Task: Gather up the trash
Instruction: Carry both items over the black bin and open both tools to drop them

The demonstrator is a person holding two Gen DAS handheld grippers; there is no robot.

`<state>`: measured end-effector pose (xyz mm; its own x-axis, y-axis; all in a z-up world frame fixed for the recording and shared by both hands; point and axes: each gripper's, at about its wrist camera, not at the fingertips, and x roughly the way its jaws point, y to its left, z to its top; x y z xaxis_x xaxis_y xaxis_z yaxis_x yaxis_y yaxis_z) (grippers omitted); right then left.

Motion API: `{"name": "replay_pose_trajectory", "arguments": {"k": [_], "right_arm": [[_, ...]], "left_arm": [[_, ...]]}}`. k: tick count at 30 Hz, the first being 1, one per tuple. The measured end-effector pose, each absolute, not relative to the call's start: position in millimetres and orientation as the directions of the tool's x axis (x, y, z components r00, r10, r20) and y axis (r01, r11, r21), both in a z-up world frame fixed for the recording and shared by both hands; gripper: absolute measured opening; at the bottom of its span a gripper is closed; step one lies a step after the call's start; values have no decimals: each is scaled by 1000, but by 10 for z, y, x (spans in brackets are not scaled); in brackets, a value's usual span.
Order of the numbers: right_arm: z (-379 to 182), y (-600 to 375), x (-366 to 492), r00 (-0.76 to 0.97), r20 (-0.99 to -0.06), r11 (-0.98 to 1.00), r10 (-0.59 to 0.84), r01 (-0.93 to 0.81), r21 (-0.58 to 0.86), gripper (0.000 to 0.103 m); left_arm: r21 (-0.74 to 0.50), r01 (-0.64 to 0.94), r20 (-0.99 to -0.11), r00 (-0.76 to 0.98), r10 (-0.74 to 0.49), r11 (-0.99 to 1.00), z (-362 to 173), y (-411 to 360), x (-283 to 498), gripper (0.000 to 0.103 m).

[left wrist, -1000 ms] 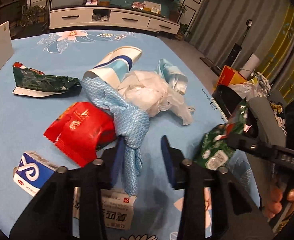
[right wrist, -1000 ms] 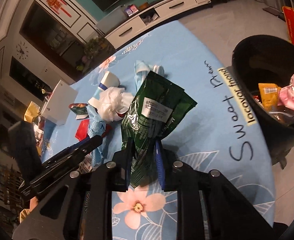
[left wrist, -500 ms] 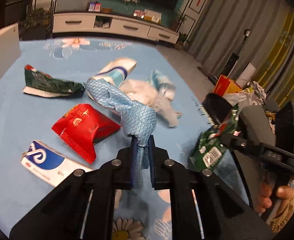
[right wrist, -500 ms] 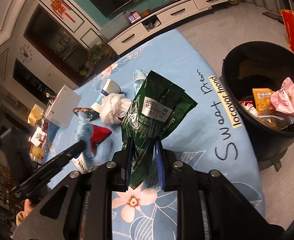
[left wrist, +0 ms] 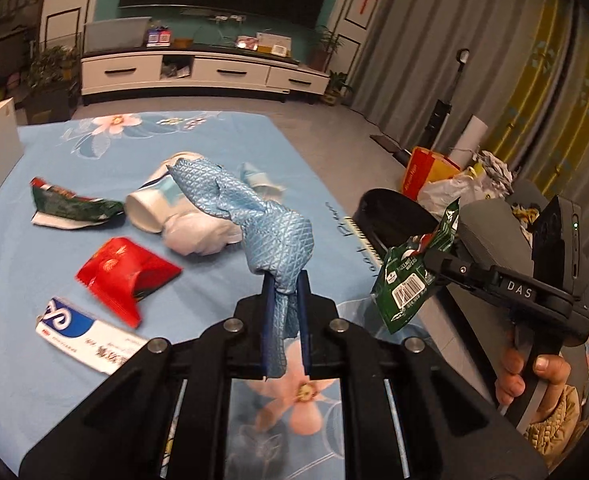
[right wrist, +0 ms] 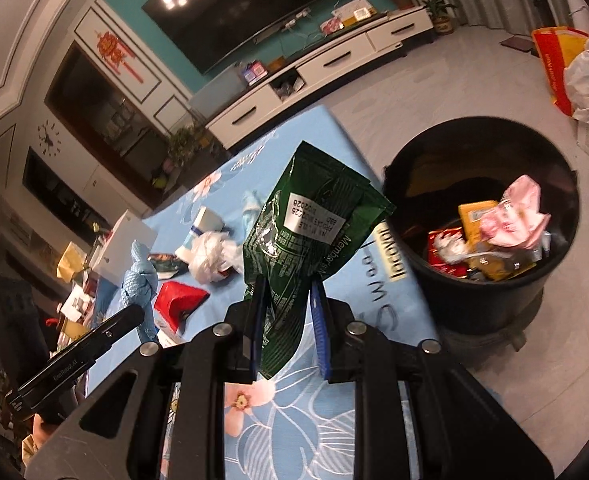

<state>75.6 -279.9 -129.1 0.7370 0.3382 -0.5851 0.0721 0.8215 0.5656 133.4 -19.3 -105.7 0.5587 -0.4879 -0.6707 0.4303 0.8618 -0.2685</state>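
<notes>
L gripper (left wrist: 284, 308) is clamped on the knotted blue cloth (left wrist: 254, 220), R gripper (right wrist: 288, 320) pinches the green snack bag (right wrist: 306, 216) beside the black bin (right wrist: 482, 236); keep both grips tight til you're over its rim.

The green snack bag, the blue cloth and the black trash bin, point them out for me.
green snack bag (right wrist: 314, 220): right wrist view, on its white label.
blue cloth (left wrist: 278, 240): left wrist view, on the knotted bulge.
black trash bin (right wrist: 494, 304): right wrist view, on its front wall.
</notes>
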Motion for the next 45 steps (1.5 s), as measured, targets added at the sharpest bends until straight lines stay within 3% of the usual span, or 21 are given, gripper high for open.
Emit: {"name": "replay_pose_trajectory", "arguments": {"k": [28,45], "right_arm": [[-1467,-3954,463,831,-555,812,-35,347,468,23],[-1820,-4245,722,784,-617,802,-66,410,435,25]], "left_arm": [[-181,677,-671,445,-593,713,-1049,-1909,1544,12],[-225,727,-715,329,-617,649,-1471,-2665,1840,13]]}}
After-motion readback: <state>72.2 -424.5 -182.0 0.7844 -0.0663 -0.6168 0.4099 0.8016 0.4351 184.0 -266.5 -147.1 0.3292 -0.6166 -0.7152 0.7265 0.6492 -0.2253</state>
